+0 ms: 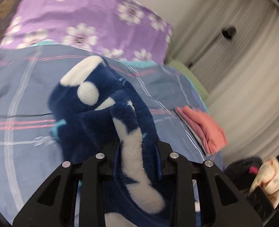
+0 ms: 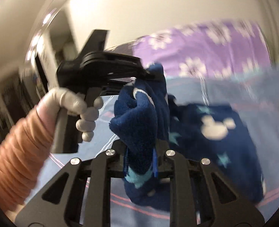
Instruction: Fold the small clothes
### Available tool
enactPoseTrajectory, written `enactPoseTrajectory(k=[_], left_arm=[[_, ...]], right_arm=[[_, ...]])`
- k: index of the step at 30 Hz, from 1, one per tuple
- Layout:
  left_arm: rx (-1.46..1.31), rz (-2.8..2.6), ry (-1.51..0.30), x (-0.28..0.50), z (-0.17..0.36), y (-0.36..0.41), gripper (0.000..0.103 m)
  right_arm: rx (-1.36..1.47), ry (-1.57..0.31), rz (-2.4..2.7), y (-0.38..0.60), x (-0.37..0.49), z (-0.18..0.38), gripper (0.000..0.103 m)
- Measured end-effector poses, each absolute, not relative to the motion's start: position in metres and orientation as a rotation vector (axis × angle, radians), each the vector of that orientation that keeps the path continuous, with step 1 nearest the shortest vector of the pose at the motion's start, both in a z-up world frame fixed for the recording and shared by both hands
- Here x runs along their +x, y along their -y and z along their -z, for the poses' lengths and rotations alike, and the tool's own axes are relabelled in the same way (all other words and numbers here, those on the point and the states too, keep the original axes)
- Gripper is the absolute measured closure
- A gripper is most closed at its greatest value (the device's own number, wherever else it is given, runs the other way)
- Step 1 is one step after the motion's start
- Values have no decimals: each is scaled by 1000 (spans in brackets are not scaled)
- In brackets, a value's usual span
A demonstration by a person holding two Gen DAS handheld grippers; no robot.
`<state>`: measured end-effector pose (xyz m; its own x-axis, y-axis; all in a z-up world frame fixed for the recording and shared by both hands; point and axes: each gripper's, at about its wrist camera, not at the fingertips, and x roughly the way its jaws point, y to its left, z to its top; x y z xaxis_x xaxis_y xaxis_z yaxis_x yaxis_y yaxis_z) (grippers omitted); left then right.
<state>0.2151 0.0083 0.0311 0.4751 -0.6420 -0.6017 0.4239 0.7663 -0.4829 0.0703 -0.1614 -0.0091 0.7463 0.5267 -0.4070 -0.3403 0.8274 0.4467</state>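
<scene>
Both grippers, left (image 1: 137, 151) and right (image 2: 140, 151), pinch fingers onto plush navy fleece garment (image 1: 101, 102).

Your work surface is a blue plaid bedsheet (image 1: 22, 98) with pink and white stripes. Purple floral pillow (image 1: 86, 15) lies at its far end, with a green edge (image 1: 192, 77) just beside it. White pleated curtain (image 1: 243, 60) hangs along the right side. Both views are motion-blurred.
</scene>
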Motion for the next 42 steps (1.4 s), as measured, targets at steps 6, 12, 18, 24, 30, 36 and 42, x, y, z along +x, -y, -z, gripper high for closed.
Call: enactPoseTrajectory(k=[6, 12, 18, 24, 30, 36, 42], left_arm=[[-125, 746, -985, 235, 11, 122, 73], [-63, 744, -1054, 245, 54, 177, 71], [-29, 781, -1000, 235, 55, 187, 66], [-48, 835, -905, 222, 15, 165, 63], [301, 681, -704, 188, -17, 130, 56], [402, 658, -771, 186, 31, 115, 59], [466, 710, -773, 179, 61, 152, 71]], right_arm=[[682, -591, -412, 270, 58, 63, 85], [887, -672, -381, 316, 58, 117, 85], [927, -682, -421, 318, 58, 134, 85], [887, -672, -427, 317, 56, 131, 81], [876, -667, -422, 317, 55, 128, 81], [904, -614, -488, 313, 42, 100, 86], [783, -733, -285, 327, 23, 118, 72]])
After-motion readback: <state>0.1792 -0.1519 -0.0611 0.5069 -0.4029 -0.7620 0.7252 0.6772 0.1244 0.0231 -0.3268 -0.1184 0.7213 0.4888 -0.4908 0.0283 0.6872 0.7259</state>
